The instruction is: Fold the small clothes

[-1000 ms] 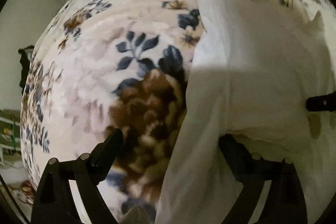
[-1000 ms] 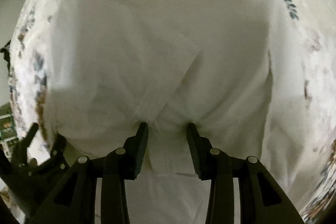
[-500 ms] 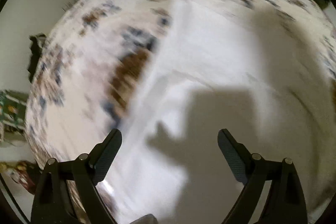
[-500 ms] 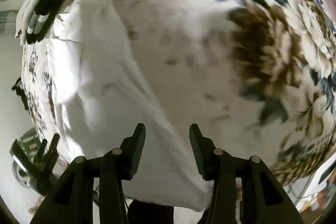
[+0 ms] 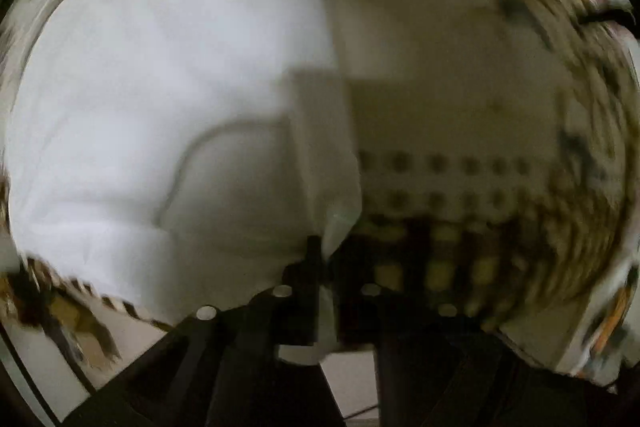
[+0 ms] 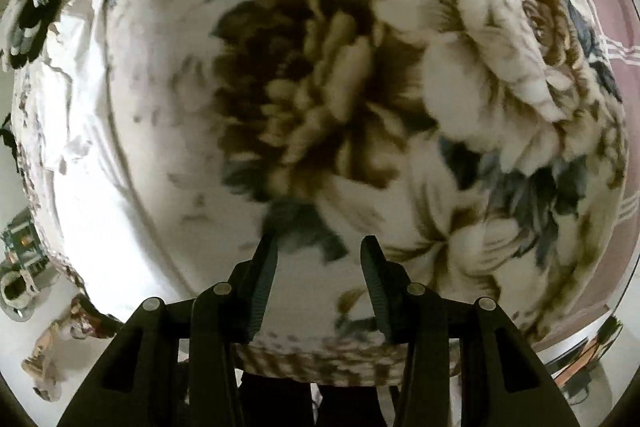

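Note:
A white garment (image 5: 168, 107) lies on the floral blanket (image 5: 460, 47) and fills the left of the blurred left wrist view. My left gripper (image 5: 326, 267) is shut on an edge of the white garment, with a strip of cloth running down between its jaws. In the right wrist view the white garment (image 6: 84, 131) lies at the far left. My right gripper (image 6: 318, 251) is open and empty over the blanket's (image 6: 320, 99) brown flower print, well to the right of the garment.
A dark folded pile of clothes (image 6: 36, 3) sits at the blanket's far left corner. The blanket's fringed near edge (image 6: 316, 367) is just under my right gripper. Floor and small clutter (image 6: 20, 267) show beyond the left edge.
My left gripper has closed on the white garment's edge and swung sharply. My right gripper has moved right, off the garment and over bare blanket.

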`<state>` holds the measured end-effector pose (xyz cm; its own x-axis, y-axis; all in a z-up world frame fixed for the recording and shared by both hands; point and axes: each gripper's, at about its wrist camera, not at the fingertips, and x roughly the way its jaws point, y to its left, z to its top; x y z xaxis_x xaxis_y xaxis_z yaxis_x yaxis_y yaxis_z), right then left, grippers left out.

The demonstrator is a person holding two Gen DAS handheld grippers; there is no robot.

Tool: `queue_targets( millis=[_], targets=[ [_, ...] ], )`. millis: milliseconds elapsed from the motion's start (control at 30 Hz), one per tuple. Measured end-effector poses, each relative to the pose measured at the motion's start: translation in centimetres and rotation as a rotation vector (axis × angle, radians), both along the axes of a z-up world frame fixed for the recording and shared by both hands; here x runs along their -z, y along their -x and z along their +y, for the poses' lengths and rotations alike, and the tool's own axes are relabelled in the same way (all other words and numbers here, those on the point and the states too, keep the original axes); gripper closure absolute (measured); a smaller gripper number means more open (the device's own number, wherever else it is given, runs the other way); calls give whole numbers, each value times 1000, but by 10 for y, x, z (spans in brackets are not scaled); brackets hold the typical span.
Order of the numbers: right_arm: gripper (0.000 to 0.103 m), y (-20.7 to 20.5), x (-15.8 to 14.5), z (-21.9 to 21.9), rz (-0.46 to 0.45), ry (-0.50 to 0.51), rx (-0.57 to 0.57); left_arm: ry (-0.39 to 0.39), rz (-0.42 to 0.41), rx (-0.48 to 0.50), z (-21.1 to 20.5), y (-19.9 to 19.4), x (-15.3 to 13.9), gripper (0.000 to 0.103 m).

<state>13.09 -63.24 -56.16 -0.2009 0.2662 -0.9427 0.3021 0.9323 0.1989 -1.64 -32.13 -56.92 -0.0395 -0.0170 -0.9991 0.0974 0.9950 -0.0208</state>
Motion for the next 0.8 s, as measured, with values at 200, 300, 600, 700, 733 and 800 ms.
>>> queue_targets(
  millis=[200,300,600,700,733,800],
  targets=[
    [57,-18,13,8,-6,-20,-39,55,-8,-251,79,29,-30,95],
    [57,-37,13,25,-23,-36,-73,25,47,-275,98,45,-28,95],
    [58,-104,-4,63,-97,-121,-160,131,-13,-321,118,28,-20,71],
    [57,-136,-11,81,-136,-153,-185,106,-49,-284,105,15,-9,72],
    [58,-151,-14,87,-147,-164,-203,82,-77,-274,101,11,-6,76],
    [58,-182,-19,96,-179,-178,-231,68,-110,-276,97,8,-6,100]
  ],
)
